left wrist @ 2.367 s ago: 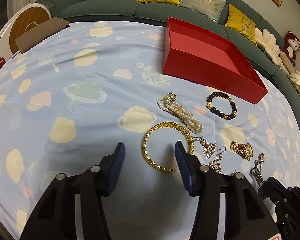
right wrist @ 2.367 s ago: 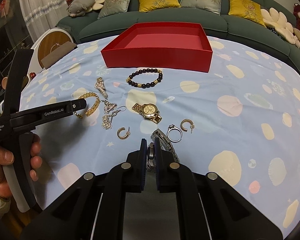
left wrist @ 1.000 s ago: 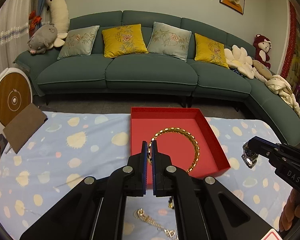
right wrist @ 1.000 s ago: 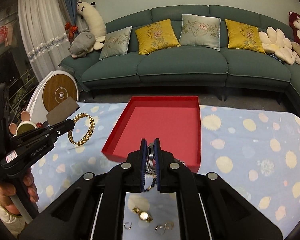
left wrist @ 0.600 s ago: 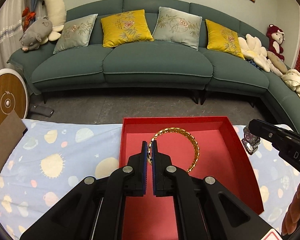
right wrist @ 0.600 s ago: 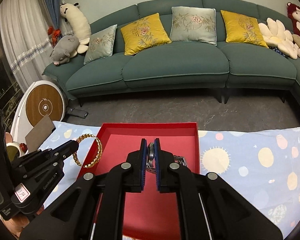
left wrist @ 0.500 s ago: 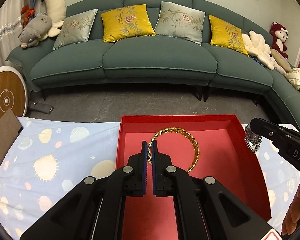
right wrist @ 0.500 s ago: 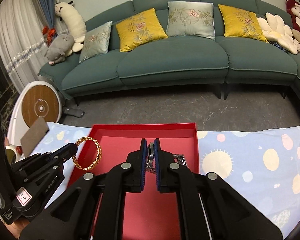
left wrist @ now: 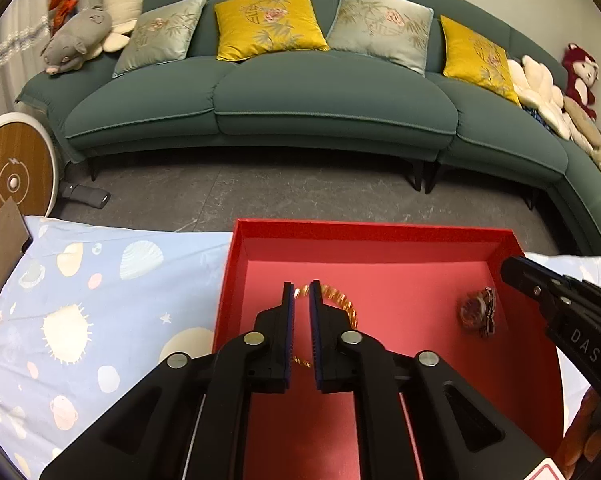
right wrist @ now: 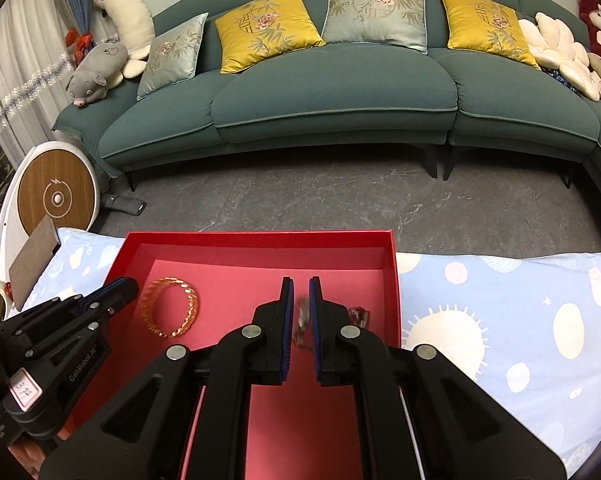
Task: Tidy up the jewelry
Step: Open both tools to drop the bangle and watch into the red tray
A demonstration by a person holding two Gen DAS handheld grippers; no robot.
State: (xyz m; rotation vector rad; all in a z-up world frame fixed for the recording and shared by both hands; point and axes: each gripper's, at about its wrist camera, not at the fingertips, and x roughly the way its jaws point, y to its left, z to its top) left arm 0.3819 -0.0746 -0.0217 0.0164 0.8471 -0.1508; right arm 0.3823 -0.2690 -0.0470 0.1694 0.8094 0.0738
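A red box (left wrist: 372,226) stands on the blue patterned cloth, and both grippers hover over it. My left gripper (left wrist: 301,286) has its jaws opening; the gold bracelet (left wrist: 342,302) is loose below and right of the fingers, free of the pads. In the right wrist view the bracelet (right wrist: 170,312) lies on the box floor beside the left gripper (right wrist: 120,286). My right gripper (right wrist: 299,282) also has its jaws opening, and the silver watch (right wrist: 302,320) shows blurred in the gap, not pinched. In the left wrist view the watch (left wrist: 478,314) sits below the right gripper (left wrist: 512,266).
The far rim of the red box (right wrist: 260,236) lies near the table's far edge, with grey floor and a green sofa (left wrist: 332,92) beyond. A brown card (left wrist: 0,240) and a round white device (left wrist: 12,176) stand at the left. Blue cloth (right wrist: 500,320) flanks the box.
Both grippers have moved forward and down over the box. Their jaws have parted, and the bracelet and the watch have dropped out of them onto the box floor.
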